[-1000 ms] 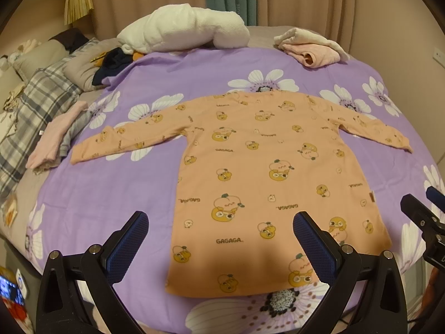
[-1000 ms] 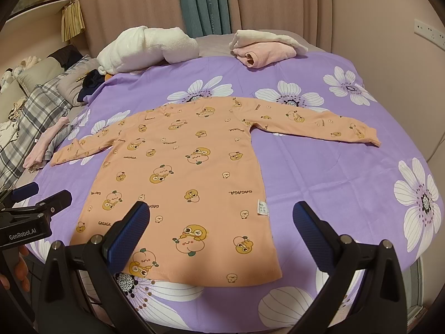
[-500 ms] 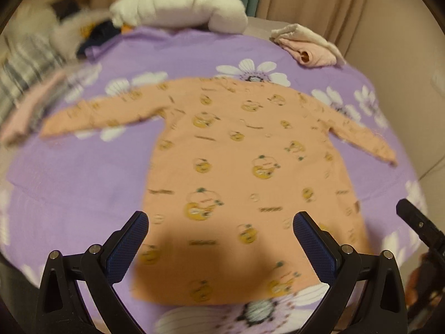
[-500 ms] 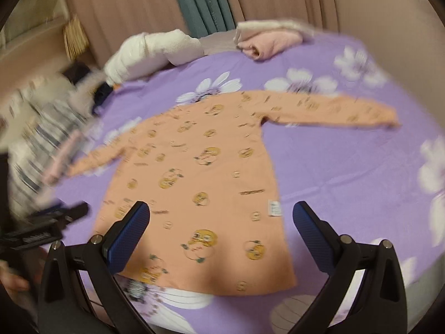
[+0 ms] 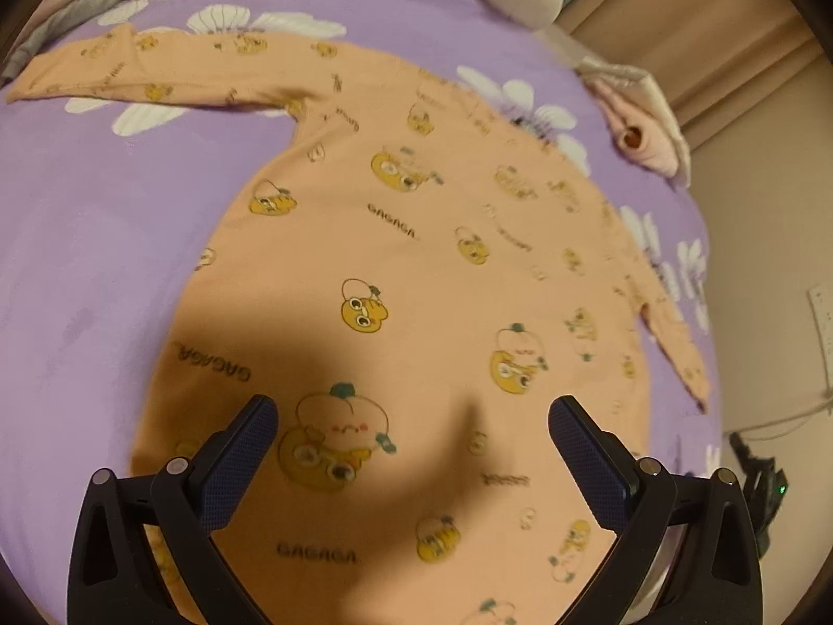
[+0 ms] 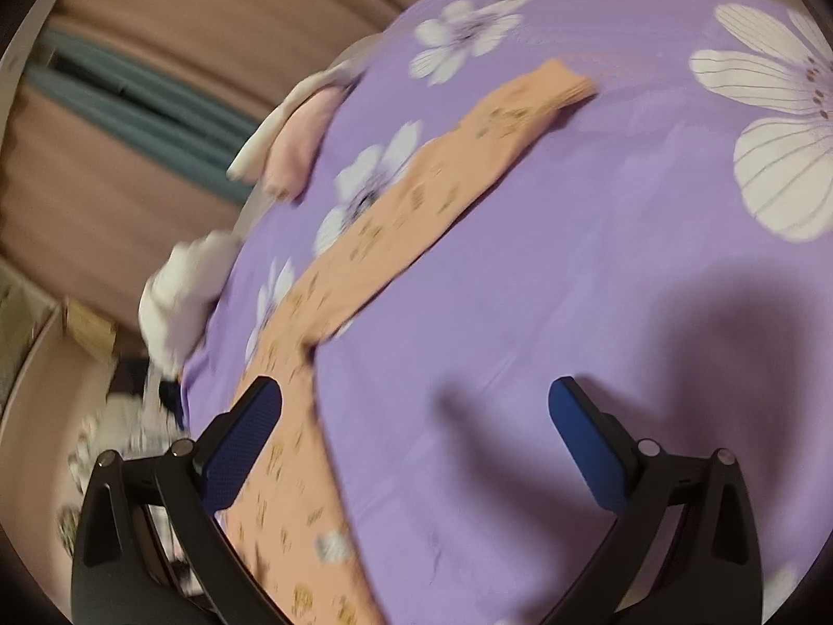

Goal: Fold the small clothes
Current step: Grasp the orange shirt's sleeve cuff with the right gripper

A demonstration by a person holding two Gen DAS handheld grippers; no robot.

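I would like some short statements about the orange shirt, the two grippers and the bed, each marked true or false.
1. The orange shirt lies spread flat on the purple bedsheet. True.
2. The left gripper is shut on the shirt's hem. False: its jaws stand open with nothing between them.
3. The right gripper is open. True.
4. Both sleeves are folded across the body. False: they lie stretched outward.
5. The sheet is plain purple. False: it bears white flowers.

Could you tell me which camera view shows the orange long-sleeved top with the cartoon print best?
The left wrist view: the orange long-sleeved cartoon-print top lies flat, with body and both sleeves visible. The right wrist view shows only one blurred sleeve and a side edge.
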